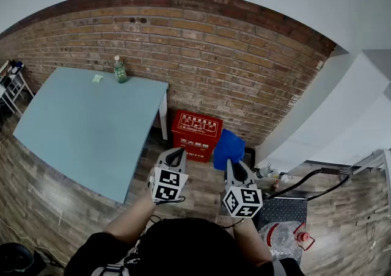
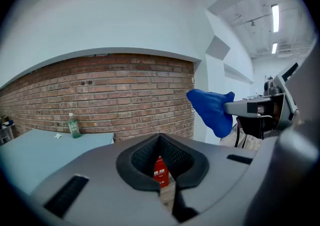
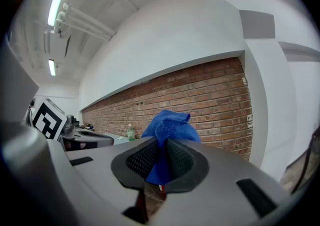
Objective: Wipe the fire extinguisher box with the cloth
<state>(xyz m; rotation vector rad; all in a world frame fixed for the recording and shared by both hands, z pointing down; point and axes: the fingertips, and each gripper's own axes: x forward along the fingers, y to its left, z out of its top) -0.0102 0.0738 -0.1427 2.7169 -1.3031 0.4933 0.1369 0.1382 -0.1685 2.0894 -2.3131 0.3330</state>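
the right gripper (image 1: pixel 234 163) pinched a crumpled blue cloth (image 1: pixel 228 146) near the red fire extinguisher box (image 1: pixel 195 128), the left gripper (image 1: pixel 175 154) pressed together, empty.

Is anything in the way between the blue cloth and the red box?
No, nothing that I can see. The right gripper holds the blue cloth up close to the red box, with nothing between them. The table stands off to the left.
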